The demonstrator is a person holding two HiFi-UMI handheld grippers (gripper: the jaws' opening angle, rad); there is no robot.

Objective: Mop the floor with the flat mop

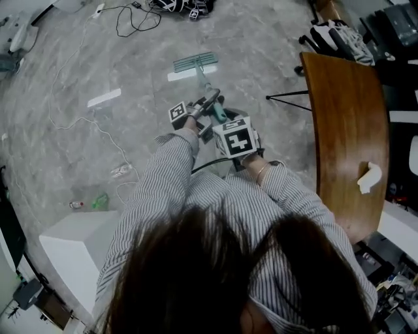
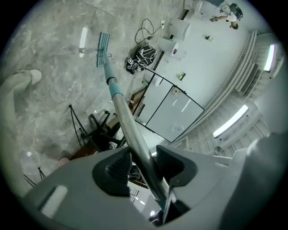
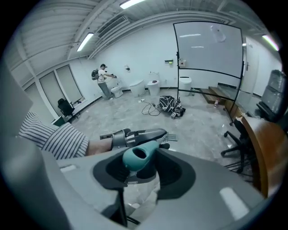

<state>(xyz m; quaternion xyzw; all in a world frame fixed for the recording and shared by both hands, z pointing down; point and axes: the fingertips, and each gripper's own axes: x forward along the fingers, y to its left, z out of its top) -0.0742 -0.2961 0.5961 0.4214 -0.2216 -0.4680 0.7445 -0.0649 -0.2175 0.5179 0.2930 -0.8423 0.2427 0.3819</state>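
L gripper [image 2: 141, 164] & R gripper [image 3: 139, 164] clamp teal-headed steel-pole flat mop [image 1: 196, 63]. Head on grey marble floor [image 1: 130, 65]; mopping prob. underway, extent unclear.

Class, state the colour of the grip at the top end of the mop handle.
The grip is teal, clearest in the right gripper view.

To your right, a curved brown wooden table [image 1: 339, 130] sweeps round, with a crumpled white cloth [image 1: 369, 177] lying on it near the edge. A thin black tripod leg [image 1: 287, 96] pokes out just beside the table. Ahead of you, a looped black cable [image 1: 134, 23] trails near a black-and-white patterned bundle [image 1: 179, 5]. A long white cable [image 1: 108, 138] snakes down your left side, and a white box-shaped cabinet [image 1: 78, 244] sits at lower left. Across the room there's a tall glass partition panel [image 3: 209, 49], white toilets [image 3: 137, 85] along the wall, a person with a backpack [image 3: 104, 81] beside them, and a black office chair [image 3: 236, 139] near the table.
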